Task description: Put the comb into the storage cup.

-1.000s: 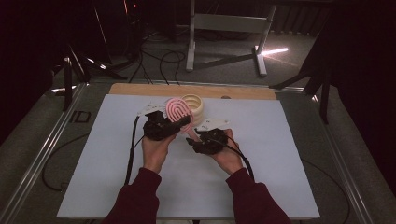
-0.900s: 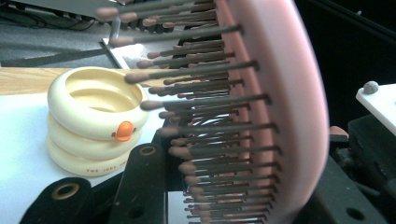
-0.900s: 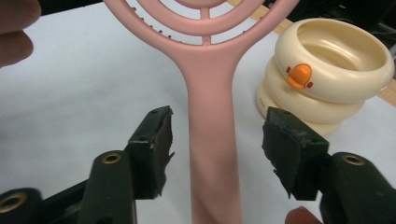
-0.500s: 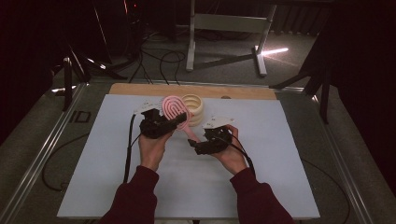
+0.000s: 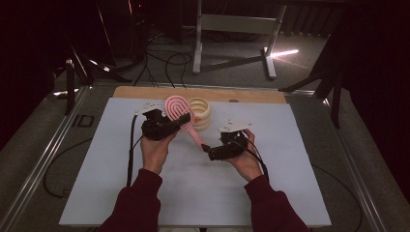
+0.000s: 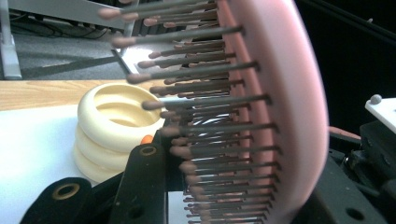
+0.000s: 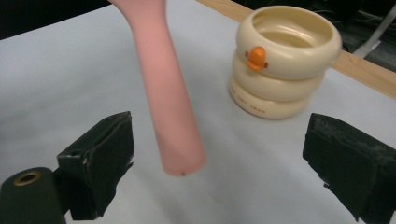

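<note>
While the person's two forearms come in from the near edge of the tabletop, the left tongs are clamped on the head of the pink hairbrush, holding it up off the white surface with the head raised and the handle slanting down toward the right tongs. In the left gripper view the brush head stands right between the black jaws, bristles pointing left across the frame, back of the head toward the right jaw. Jaws squeezed as tight as they go on it.

Just beyond the left tongs, past the brush head, sits a cream ringed cup, three stacked rings with a small orange knob on the side; upright on the tabletop, near the wooden strip at the far edge. Cup looks to be just behind the brush, touching or not I cannot tell.

Right tongs: jaws have just been opening, now spread wide, pads off the brush. In the right gripper view the handle end hangs between the two jaws, closer to the left pad, clear gap to both. Nothing gripped there. The cup stands ahead of the right tongs, beyond the handle and toward the right jaw.

Cables trail back from both tongs along the person's sleeves.
</note>
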`<state>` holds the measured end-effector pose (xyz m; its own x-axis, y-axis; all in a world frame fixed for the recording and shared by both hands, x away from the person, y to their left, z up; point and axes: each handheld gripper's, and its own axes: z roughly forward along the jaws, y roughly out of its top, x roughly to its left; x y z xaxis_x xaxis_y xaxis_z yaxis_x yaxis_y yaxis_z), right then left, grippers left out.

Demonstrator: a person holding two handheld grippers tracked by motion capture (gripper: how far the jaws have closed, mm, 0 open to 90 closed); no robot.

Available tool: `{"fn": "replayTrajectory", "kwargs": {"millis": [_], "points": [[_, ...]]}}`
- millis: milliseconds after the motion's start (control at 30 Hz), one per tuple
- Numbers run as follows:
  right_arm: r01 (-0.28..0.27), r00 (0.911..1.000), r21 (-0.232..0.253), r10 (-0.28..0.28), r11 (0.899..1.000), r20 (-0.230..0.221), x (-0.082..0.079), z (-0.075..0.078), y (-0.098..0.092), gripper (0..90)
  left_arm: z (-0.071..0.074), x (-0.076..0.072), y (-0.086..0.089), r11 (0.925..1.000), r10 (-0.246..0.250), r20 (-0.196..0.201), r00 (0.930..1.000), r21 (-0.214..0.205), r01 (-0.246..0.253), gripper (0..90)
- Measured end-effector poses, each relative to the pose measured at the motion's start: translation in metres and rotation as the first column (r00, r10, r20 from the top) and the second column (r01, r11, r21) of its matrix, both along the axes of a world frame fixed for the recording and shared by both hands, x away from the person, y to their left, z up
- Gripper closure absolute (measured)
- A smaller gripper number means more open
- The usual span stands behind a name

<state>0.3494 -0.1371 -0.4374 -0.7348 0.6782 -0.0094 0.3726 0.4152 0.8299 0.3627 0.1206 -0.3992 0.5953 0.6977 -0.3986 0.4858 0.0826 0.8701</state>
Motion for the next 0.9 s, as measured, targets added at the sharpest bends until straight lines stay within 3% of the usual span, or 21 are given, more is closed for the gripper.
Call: {"fn": "replayTrajectory", "kwargs": {"millis": [600,900], "points": [[0.055,0.9981,0.033,-0.056,0.998,0.027,-0.010,-0.005,-0.027,9.2,0.006,0.002,0.006,0.9999,0.015,0.011,0.9998,0.000,-0.015,63.6],[0.052,0.9979,0.052,-0.054,0.997,0.037,-0.017,-0.007,-0.036,9.2,0.008,0.002,0.009,0.9998,0.021,0.015,0.9997,-0.002,-0.021,63.6]]}}
